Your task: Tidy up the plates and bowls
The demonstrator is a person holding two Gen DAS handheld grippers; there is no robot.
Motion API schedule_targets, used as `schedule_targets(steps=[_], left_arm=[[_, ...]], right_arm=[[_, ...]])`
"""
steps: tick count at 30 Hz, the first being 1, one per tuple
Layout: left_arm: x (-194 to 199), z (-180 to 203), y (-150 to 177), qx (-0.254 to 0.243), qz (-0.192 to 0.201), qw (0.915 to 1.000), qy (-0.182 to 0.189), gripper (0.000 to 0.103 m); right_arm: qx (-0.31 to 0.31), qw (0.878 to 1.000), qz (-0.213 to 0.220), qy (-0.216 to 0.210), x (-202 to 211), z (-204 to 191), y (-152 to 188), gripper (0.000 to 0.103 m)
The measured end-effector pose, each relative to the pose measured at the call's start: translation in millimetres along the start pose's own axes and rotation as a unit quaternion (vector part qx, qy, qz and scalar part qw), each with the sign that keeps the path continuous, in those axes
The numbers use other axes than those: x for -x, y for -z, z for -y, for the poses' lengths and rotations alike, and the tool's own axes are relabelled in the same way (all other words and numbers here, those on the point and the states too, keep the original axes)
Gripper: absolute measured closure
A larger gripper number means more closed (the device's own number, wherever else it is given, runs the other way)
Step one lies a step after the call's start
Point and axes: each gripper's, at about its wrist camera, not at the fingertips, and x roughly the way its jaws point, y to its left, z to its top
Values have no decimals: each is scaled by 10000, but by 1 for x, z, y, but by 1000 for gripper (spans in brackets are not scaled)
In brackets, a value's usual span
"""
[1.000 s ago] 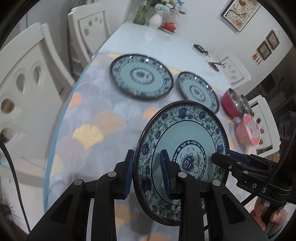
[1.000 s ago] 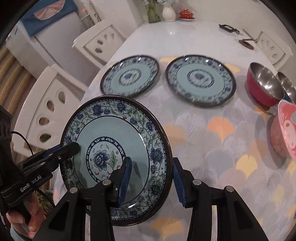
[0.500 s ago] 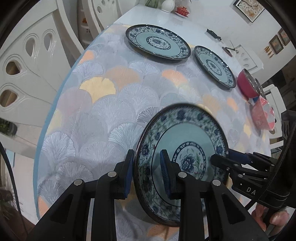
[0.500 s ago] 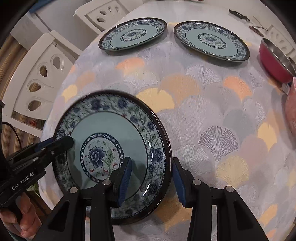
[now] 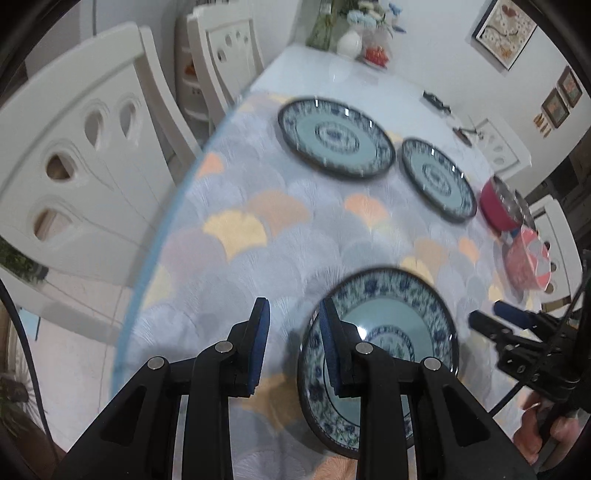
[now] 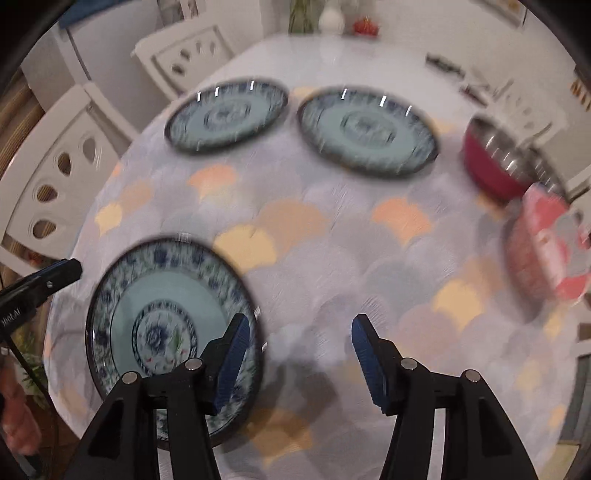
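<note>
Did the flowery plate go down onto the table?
Yes. The flowery plate sank to the tablecloth, near its front edge, and both claws, left and right, opened.

A home dining room: white cut-out dining chairs (image 5: 85, 147) ring the table with its fan-patterned tablecloth (image 5: 258, 229), a flower vase (image 5: 349, 42) stands at its far end, and framed pictures (image 5: 504, 31) hang beyond.
</note>
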Motion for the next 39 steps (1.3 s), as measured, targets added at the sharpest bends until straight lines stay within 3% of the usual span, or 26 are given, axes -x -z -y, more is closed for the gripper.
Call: schedule_targets(steps=[5, 8, 10, 12, 13, 14, 18, 21, 25, 27, 30, 33, 35, 39], left_arm=[[26, 6, -26, -118, 467, 9988, -12, 75], [40, 13, -47, -152, 712, 9973, 55, 67], [47, 17, -62, -176, 835, 9963, 135, 65], [53, 20, -77, -179, 953, 9951, 203, 53], [55, 21, -85, -174, 1039, 9942, 226, 39], [58, 21, -93, -178, 1162, 9927, 265, 33], [57, 22, -123, -241, 1347, 9902, 269, 33], [43, 19, -139, -174, 1309, 9909, 241, 33], [10, 15, -156, -102, 1073, 9940, 186, 36], [-13, 12, -162, -28, 839, 9962, 225, 42], [-45, 9, -166, 62, 536, 9983, 229, 55], [-80, 4, -168, 160, 233, 9995, 165, 73], [-93, 0, -168, 248, 146, 9994, 185, 85], [-113, -6, -168, 438, 17, 9987, 266, 85]], right_arm=[[499, 9901, 1221, 480, 61, -12, -20, 44], [524, 9801, 1808, 634, 85, -20, -37, 11], [381, 9773, 2029, 467, 95, -20, -50, 6], [288, 9792, 1999, 214, 99, -15, -65, 6], [267, 9800, 1967, 117, 97, -17, -73, 6], [275, 9812, 1911, -62, 98, -14, -85, 6], [219, 9788, 2028, -182, 103, -12, -112, 6], [117, 9817, 1887, -247, 86, -9, -137, 6], [61, 9901, 1344, -400, 41, -6, -162, 13], [98, 9932, 1068, -458, 16, -6, -174, 29], [139, 9956, 768, -520, -18, -5, -190, 47], [200, 9965, 504, -632, -51, -4, -212, 57], [229, 9965, 382, -705, -68, -3, -225, 58], [339, 9961, 213, -787, -97, -3, -246, 58]])
